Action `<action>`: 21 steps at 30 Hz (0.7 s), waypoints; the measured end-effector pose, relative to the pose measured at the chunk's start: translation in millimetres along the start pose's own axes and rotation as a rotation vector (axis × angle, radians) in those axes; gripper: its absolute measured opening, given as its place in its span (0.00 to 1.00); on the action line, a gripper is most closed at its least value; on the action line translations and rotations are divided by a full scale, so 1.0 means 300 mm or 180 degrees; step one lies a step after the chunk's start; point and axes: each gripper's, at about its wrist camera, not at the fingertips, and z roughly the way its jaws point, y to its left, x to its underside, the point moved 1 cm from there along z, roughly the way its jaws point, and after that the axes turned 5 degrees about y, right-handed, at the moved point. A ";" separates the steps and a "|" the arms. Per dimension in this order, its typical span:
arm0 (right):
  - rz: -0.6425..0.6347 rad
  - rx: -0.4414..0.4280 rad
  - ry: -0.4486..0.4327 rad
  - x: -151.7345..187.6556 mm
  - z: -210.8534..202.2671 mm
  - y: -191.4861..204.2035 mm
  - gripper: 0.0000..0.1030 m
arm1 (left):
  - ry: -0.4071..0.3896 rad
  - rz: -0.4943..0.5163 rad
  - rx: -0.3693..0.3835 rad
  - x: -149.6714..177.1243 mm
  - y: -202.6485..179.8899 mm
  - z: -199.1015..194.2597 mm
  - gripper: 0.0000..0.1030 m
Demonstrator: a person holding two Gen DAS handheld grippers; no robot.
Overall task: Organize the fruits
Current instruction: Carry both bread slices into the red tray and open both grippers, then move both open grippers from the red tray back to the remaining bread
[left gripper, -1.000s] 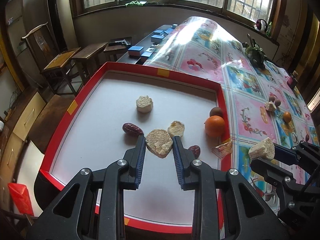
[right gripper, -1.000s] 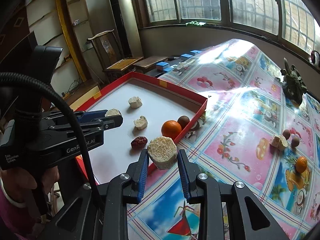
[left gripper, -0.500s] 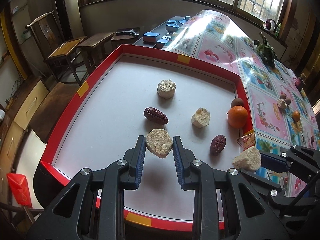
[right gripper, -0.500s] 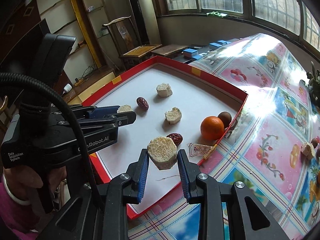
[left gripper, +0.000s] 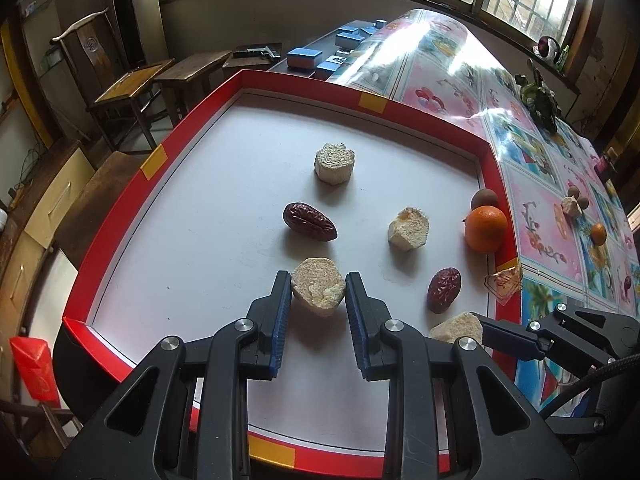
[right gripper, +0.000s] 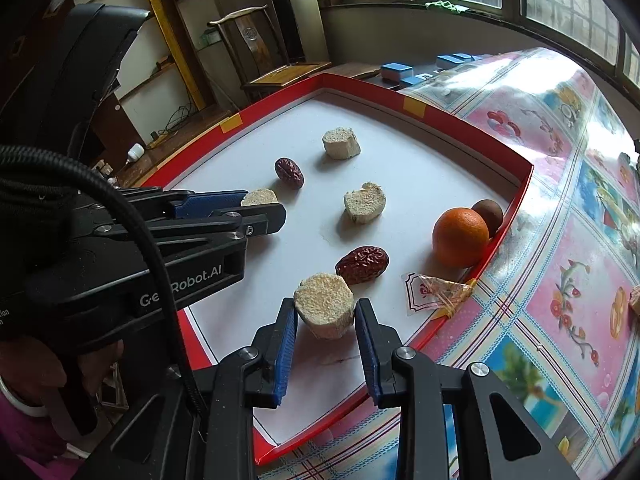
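A red-rimmed white tray [left gripper: 160,152] holds two beige corn chunks [left gripper: 334,162] [left gripper: 409,227], two dark red dates [left gripper: 309,222] [left gripper: 443,289], an orange [left gripper: 485,228] and a brown round fruit [left gripper: 484,199]. My left gripper [left gripper: 318,292] is shut on a beige chunk [left gripper: 318,290] low over the tray's near middle. My right gripper [right gripper: 325,312] is shut on another beige chunk [right gripper: 325,306] over the tray's near right part, beside a date [right gripper: 363,264]. The right gripper also shows in the left wrist view [left gripper: 476,326].
A floral tablecloth [left gripper: 540,208] lies right of the tray with small fruits [left gripper: 576,204] and a small orange [left gripper: 598,234] on it. A clear wrapper [right gripper: 436,292] lies on the tray's right rim. Blue boxes [left gripper: 305,58], chairs and benches stand beyond.
Both grippers have moved left and inward over the tray with their chunks. The right gripper has come from above the tablecloth to above the tray and has dropped lower.
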 end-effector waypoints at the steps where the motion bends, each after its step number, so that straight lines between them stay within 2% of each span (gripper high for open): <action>1: 0.0004 0.0014 0.0002 0.001 0.004 -0.001 0.28 | 0.0003 -0.0007 -0.0022 0.000 0.000 0.002 0.26; 4: -0.0027 0.0026 -0.0014 0.003 0.002 0.004 0.29 | 0.0020 -0.0030 -0.0010 0.000 0.001 0.005 0.26; 6: -0.0024 0.0013 -0.0033 0.004 -0.005 0.005 0.29 | 0.0010 -0.0039 -0.0030 -0.002 0.002 0.004 0.30; 8: -0.0017 -0.0002 -0.0068 0.006 -0.018 0.004 0.29 | -0.0017 -0.0045 -0.0046 -0.002 0.001 -0.003 0.44; 10: -0.0006 -0.0014 -0.0106 0.005 -0.035 -0.001 0.30 | -0.0060 -0.0055 -0.0048 -0.005 -0.001 -0.015 0.54; 14: 0.0033 -0.0011 -0.0195 0.012 -0.076 -0.012 0.30 | -0.0150 0.0004 -0.0126 -0.012 -0.027 -0.043 0.54; 21: 0.0137 0.0070 -0.0321 0.032 -0.151 -0.057 0.32 | -0.0208 0.0109 -0.0037 -0.028 -0.109 -0.067 0.54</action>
